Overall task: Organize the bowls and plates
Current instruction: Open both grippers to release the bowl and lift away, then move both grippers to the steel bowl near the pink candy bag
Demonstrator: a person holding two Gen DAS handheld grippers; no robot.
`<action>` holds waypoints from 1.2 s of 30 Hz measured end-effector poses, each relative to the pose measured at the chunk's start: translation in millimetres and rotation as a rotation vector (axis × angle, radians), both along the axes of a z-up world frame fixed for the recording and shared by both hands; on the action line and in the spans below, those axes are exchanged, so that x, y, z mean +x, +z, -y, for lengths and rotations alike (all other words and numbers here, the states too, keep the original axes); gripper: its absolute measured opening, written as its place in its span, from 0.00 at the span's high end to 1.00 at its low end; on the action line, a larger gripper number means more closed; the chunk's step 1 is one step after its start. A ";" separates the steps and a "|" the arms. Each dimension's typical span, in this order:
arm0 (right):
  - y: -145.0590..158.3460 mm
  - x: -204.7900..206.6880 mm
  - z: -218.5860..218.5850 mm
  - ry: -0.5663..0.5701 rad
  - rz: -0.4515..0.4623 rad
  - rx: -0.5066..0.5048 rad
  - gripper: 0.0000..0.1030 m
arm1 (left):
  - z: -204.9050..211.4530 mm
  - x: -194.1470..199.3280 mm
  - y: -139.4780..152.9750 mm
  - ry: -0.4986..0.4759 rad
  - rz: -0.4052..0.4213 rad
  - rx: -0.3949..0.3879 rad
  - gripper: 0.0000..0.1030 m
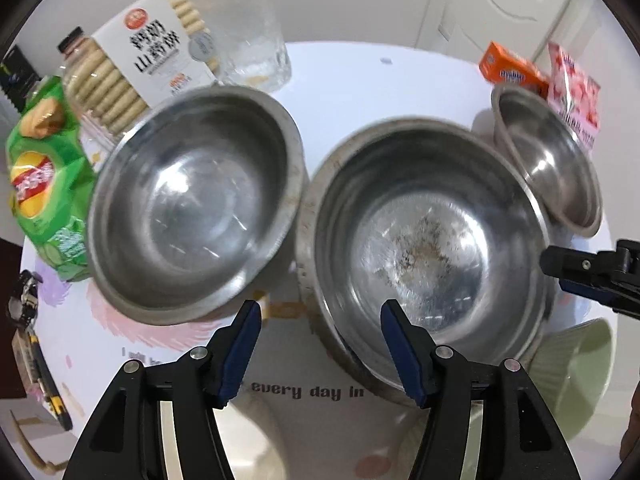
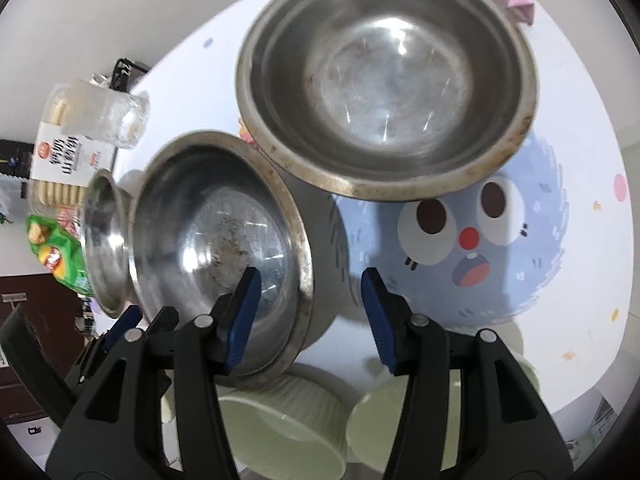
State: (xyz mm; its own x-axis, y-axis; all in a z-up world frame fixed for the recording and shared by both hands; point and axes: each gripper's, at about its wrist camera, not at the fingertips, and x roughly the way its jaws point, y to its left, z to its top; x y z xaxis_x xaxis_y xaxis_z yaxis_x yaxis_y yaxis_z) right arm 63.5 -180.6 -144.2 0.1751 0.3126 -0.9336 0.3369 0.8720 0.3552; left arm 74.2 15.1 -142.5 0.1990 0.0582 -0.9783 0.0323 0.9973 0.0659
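Three steel bowls stand on the white tablecloth. The stained bowl (image 1: 428, 248) (image 2: 224, 248) is in the middle, a clean one (image 1: 196, 200) (image 2: 104, 240) sits to its left in the left wrist view, and a third (image 1: 548, 160) (image 2: 384, 80) beyond it. My left gripper (image 1: 320, 320) is open above the stained bowl's near rim, one finger inside the bowl and one outside, pads clear of it. My right gripper (image 2: 312, 284) is open astride the opposite rim the same way; one of its fingers (image 1: 576, 262) shows at the right edge of the left view.
Pale green ribbed ceramic bowls (image 2: 280, 420) (image 1: 576, 372) sit by the table's near edge. A biscuit box (image 1: 160, 52), a glass cup (image 1: 256, 60) and a green crisp bag (image 1: 44, 184) crowd the far left. An orange box (image 1: 508, 68) and a pink packet (image 1: 576, 92) stand behind the third bowl.
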 end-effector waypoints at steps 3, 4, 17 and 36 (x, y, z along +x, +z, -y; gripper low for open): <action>23.5 -4.2 2.4 -0.004 0.013 0.000 0.40 | -2.0 1.7 25.9 0.012 0.027 -0.014 0.38; 32.6 -6.3 1.1 -0.002 0.026 0.006 0.38 | -2.8 2.5 37.9 0.017 0.034 -0.014 0.38; 114.1 -37.1 -24.2 0.046 0.125 -0.045 0.08 | 9.2 -5.8 142.2 -0.001 0.106 -0.019 0.22; 125.0 -49.3 -9.4 -0.075 0.149 -0.067 0.08 | 36.3 3.9 144.0 -0.091 0.117 -0.014 0.21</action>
